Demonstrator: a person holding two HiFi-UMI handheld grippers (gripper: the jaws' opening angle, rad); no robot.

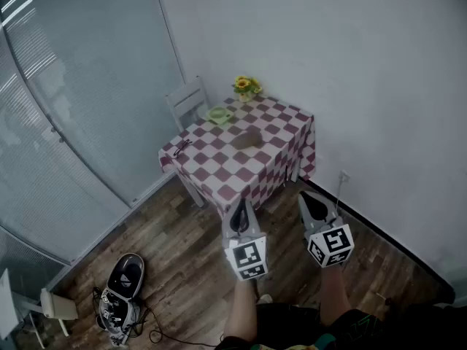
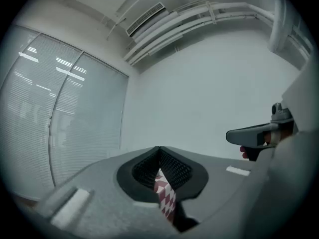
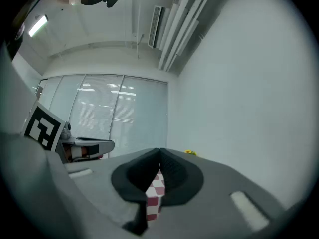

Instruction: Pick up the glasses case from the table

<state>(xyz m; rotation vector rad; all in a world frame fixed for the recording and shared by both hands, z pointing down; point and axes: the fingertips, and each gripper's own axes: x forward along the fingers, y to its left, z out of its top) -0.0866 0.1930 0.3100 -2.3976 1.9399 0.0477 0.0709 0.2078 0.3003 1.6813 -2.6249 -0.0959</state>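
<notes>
Corner room: checked table, glasses case near its middle. Left gripper and right gripper, closed and empty, well short of the table; unopened jaws would likely shove the case aside.

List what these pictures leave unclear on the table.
Brown oval glasses case: head view, too small to tell open or closed.
Small dark item at the red-and-white checked tablecloth's left edge: same view, too small to identify.
Gripper views: shut left claw and right claw hide all but a cloth sliver.
</notes>
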